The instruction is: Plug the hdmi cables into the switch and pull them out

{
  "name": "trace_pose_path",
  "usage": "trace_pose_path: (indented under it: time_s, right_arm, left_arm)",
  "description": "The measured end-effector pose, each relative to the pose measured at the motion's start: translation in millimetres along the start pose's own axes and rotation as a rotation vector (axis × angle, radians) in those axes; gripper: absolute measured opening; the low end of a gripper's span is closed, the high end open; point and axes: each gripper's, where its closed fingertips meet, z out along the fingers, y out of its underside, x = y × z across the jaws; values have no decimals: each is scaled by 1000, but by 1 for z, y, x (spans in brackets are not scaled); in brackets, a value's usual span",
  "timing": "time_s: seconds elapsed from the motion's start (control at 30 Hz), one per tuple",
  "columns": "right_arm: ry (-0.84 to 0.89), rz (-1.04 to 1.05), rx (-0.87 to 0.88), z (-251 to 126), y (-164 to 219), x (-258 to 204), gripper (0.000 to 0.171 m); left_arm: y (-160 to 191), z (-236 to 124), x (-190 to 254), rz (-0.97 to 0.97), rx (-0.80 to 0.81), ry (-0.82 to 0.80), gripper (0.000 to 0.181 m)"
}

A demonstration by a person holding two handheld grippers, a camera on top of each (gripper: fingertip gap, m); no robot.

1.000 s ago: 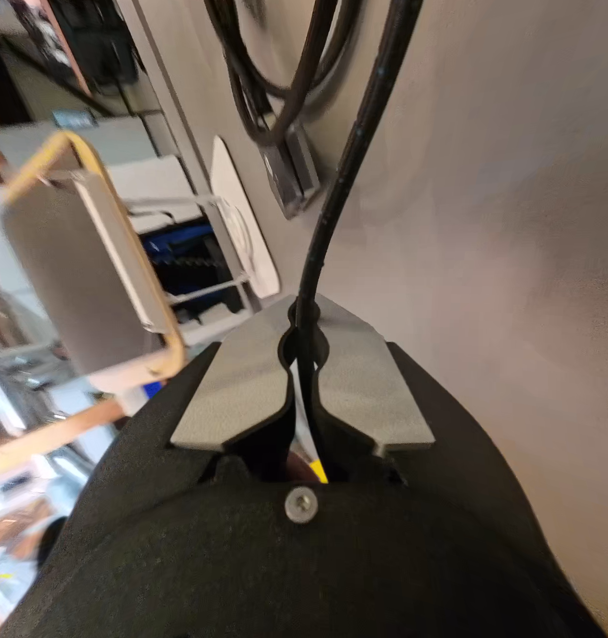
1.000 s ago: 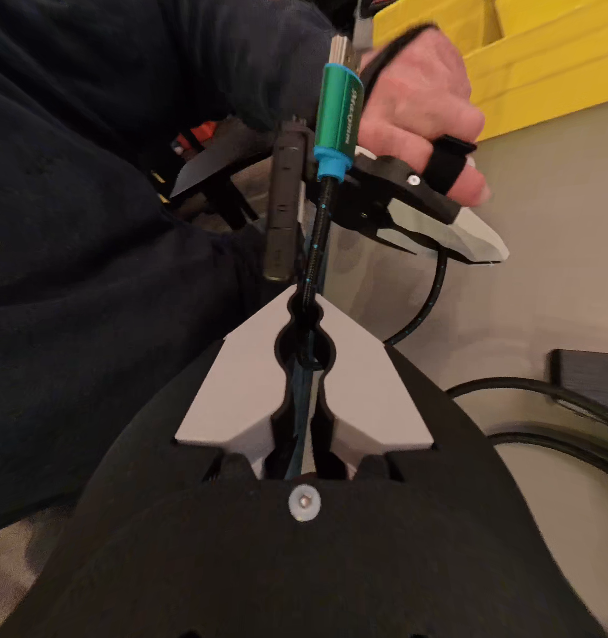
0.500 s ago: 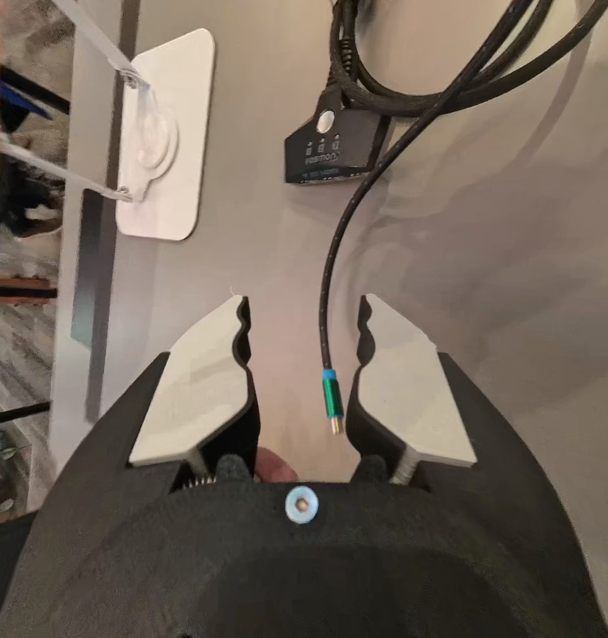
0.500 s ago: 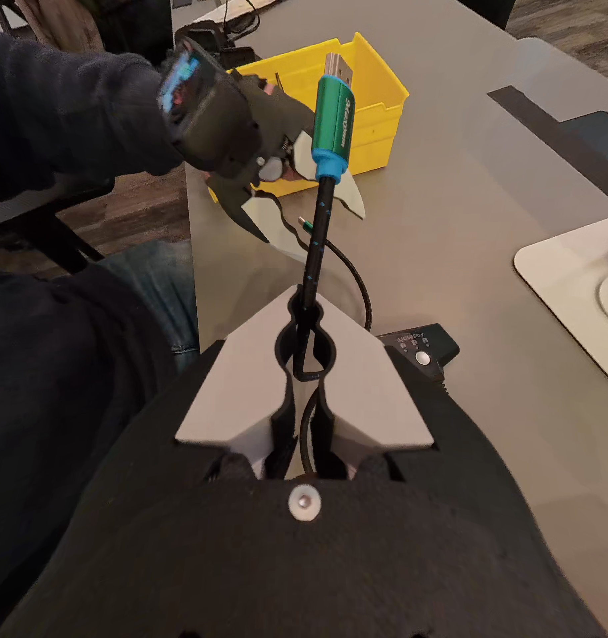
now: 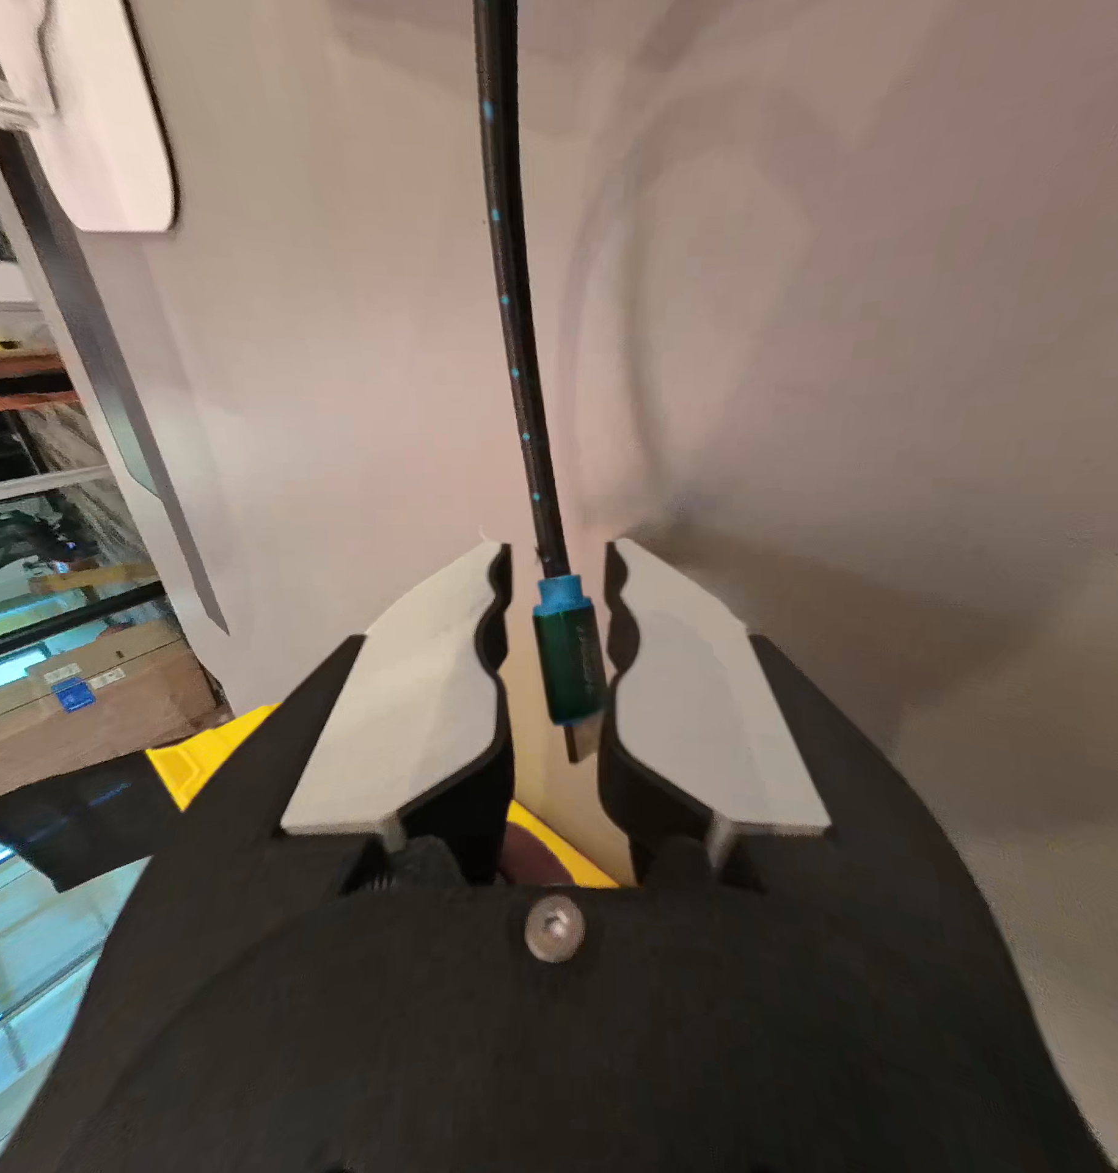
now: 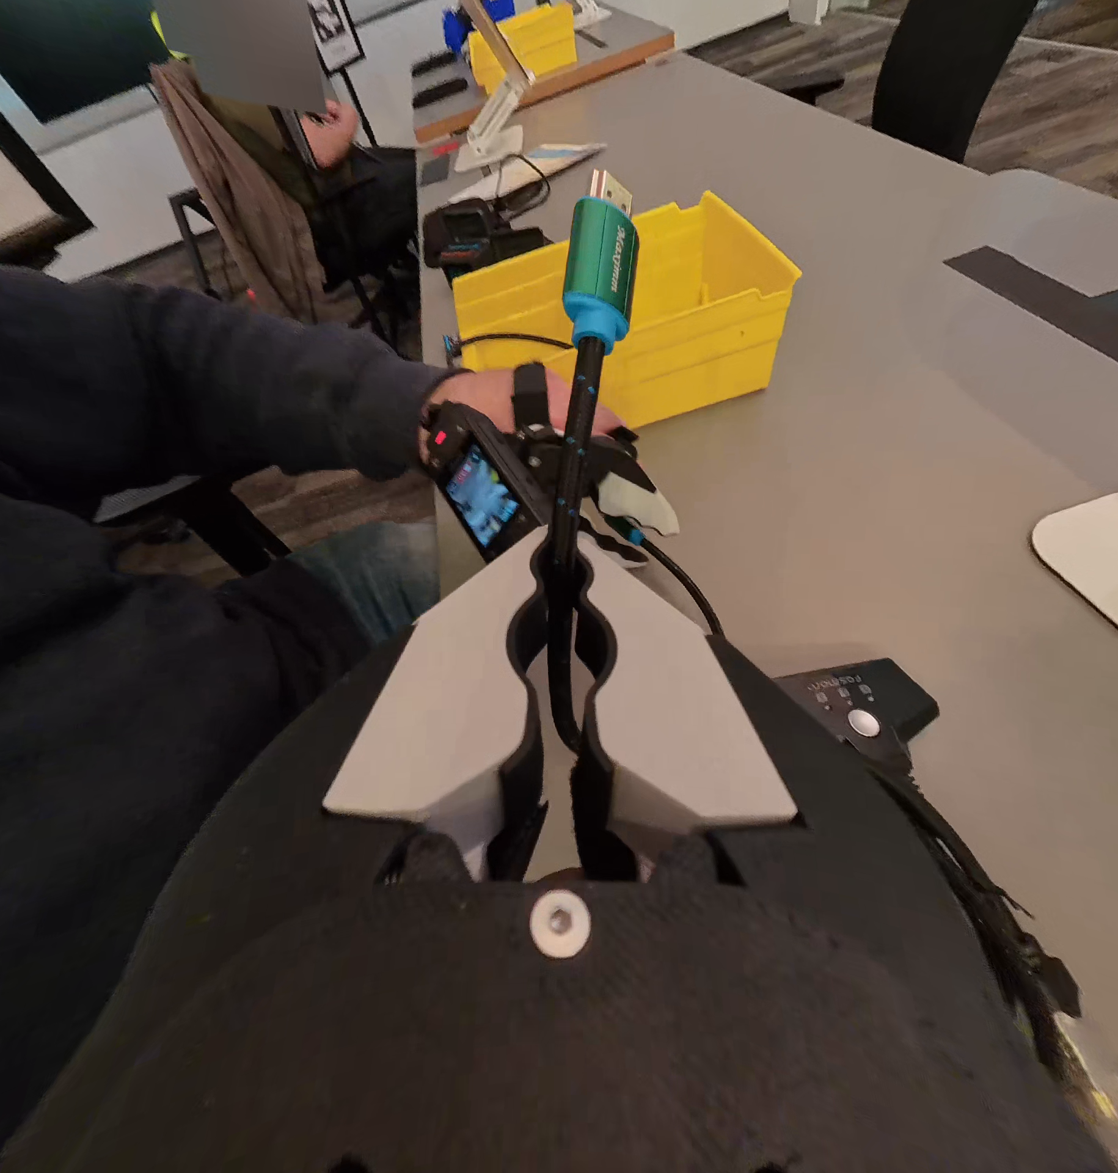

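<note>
In the left wrist view my left gripper (image 5: 556, 551) is open, its jaws a narrow gap apart on either side of a green HDMI plug (image 5: 569, 660) with a blue collar. The plug lies on the grey table (image 5: 861, 381), and its black braided cable (image 5: 512, 285) runs away from me. My right gripper (image 6: 563, 546) is shut on a second black braided cable (image 6: 575, 431), whose green plug (image 6: 601, 266) stands up above the jaws. The black switch (image 6: 861, 704) lies on the table just right of it. The left gripper (image 6: 632, 527) shows farther off, low over the table.
A yellow bin (image 6: 671, 317) stands behind the left gripper near the table's left edge. A white pad (image 6: 1102, 558) lies at the right and also shows in the left wrist view (image 5: 118, 127). A seated person is beyond the table. More cable trails under the right gripper. My right fingertips sit around 25 cm from my left ones. My left gripper's tips are some 15 cm from the black switch (image 6: 861, 704).
My left gripper let go of the cable it held, opened wide, then moved down around the plug end with its jaws narrower. My right gripper stays shut on its cable and has swung round.
</note>
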Motion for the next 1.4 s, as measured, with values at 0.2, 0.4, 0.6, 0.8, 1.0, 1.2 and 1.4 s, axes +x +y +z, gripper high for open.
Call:
trace_pose_path:
  time_s: [0.2, 0.4, 0.6, 0.8, 1.0, 1.2, 1.4]
  right_arm:
    - [-50, 13, 86, -12, -16, -10, 0]
    - [-55, 59, 275, -48, -45, 2, 0]
    - [-230, 45, 548, -71, -105, -15, 0]
    - [-361, 45, 701, -64, -143, -17, 0]
    - [-422, 83, 726, -51, -152, -17, 0]
    - [-359, 204, 403, 17, -95, -1, 0]
    - [-301, 293, 397, 35, -64, 14, 0]
  left_arm:
    - [-8, 5, -1, -42, 59, 37, 12]
    - [-20, -19, -8, -183, 239, 79, 11]
    - [-56, -52, 21, -96, 435, 197, 11]
    - [-109, -102, 54, -46, 730, 362, 11]
    - [-132, -131, 86, 25, 881, 464, 12]
    - [-145, -158, 58, 43, 956, 298, 10]
    - [-152, -176, 41, 104, 960, 146, 9]
